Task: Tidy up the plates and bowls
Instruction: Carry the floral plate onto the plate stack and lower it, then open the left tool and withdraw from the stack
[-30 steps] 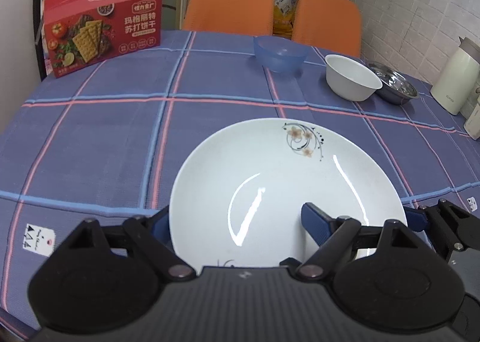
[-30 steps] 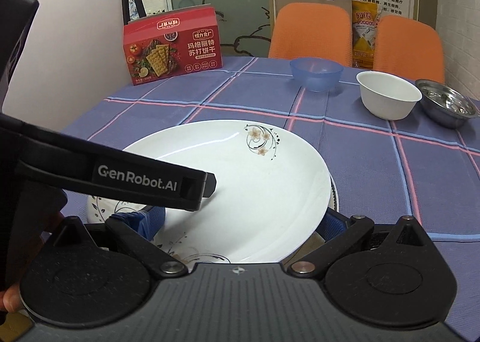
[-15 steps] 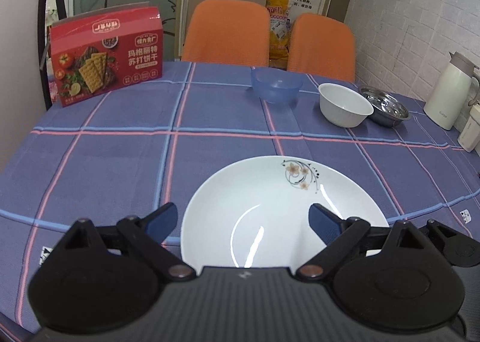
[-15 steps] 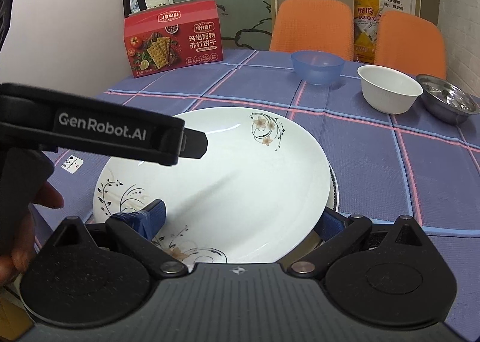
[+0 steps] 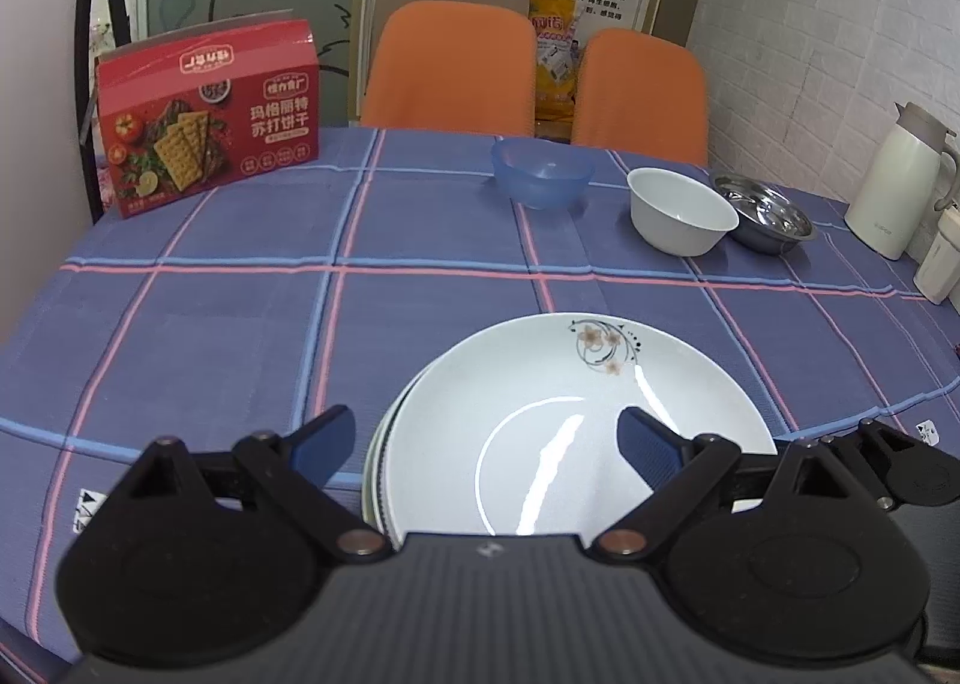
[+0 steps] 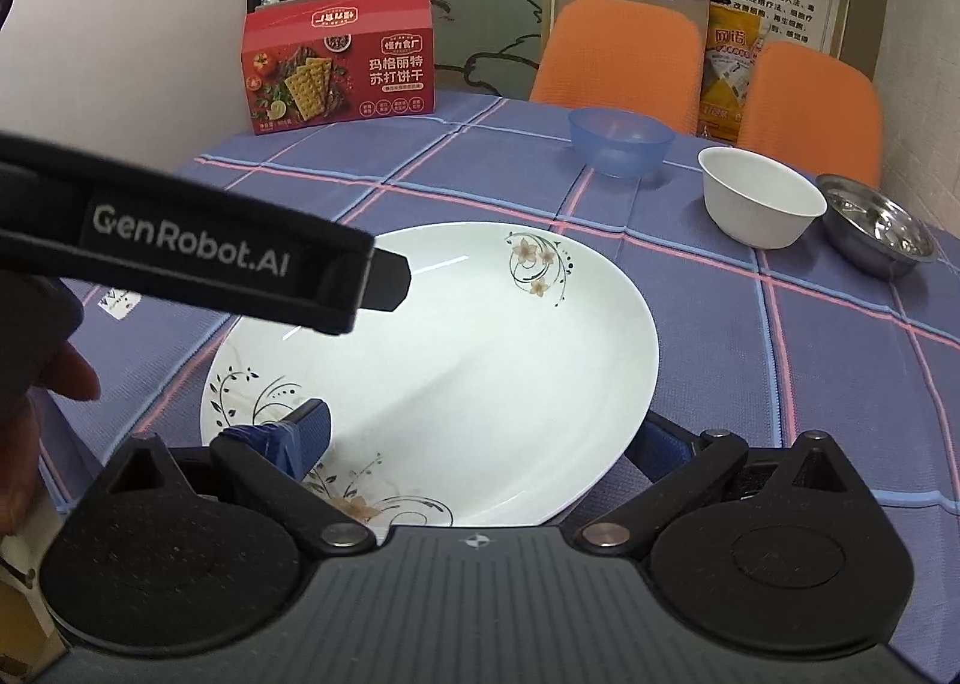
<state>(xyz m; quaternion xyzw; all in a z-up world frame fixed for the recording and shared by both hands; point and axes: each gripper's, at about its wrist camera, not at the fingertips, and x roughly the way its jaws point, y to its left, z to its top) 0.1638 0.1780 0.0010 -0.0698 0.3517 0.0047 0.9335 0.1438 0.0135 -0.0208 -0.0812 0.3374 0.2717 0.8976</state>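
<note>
White floral plates are stacked (image 5: 558, 420) near the table's front edge; the top plate (image 6: 444, 372) shows flower prints, and lower rims peek out at its left. My left gripper (image 5: 486, 438) is open and raised above the stack, holding nothing; its finger also crosses the right wrist view (image 6: 240, 264). My right gripper (image 6: 480, 438) is open, one finger over the top plate's near rim, the other beside its right edge. At the back stand a blue bowl (image 5: 540, 171), a white bowl (image 5: 681, 210) and a steel bowl (image 5: 765, 213).
A red cracker box (image 5: 207, 111) stands at the back left of the checked tablecloth (image 5: 240, 324). A cream thermos (image 5: 900, 180) and a white container (image 5: 939, 258) stand at the right. Two orange chairs (image 5: 450, 66) are behind the table.
My left gripper has opened off the top plate and drawn back and up. The plate now rests on the stack. My right gripper has pulled back slightly.
</note>
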